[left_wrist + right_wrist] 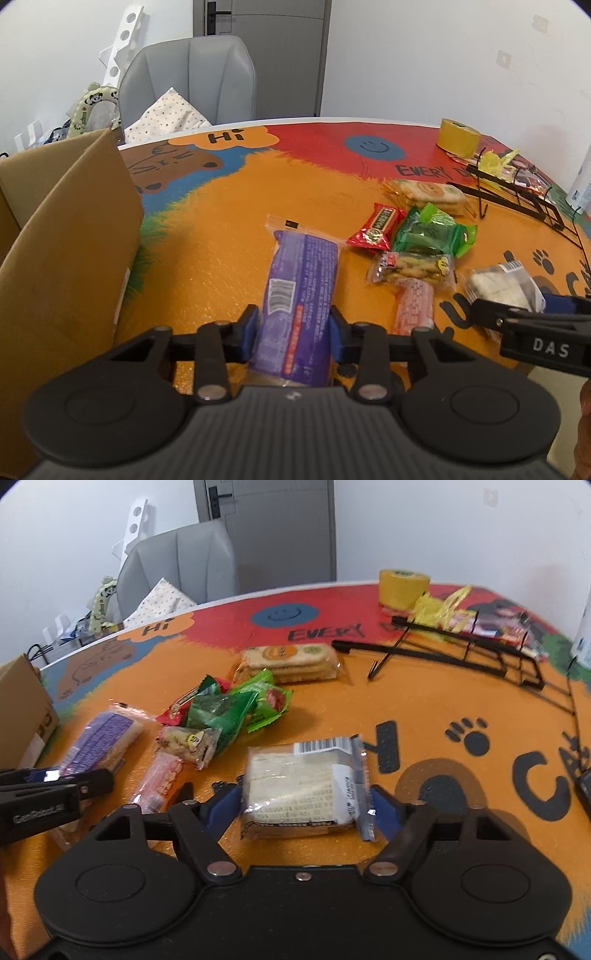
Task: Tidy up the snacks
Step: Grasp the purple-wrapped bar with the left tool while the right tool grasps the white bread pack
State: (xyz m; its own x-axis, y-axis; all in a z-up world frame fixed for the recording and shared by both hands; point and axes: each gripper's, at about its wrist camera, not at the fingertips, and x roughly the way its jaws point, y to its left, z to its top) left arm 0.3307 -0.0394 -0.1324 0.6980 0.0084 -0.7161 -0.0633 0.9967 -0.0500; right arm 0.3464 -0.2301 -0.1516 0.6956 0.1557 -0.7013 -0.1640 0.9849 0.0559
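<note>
Clearly early stage: left gripper (pixel 293 332) fingers clamp purple pack (pixel 301 291); right gripper (pixel 304 806) straddles white pack (pixel 303 794), contact unclear; five snacks loose beside wire rack (pixel 461 653).

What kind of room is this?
Probably a room in a home: a bright cartoon table cover with snacks on it, a grey chair at the table, and a grey door behind.
</note>
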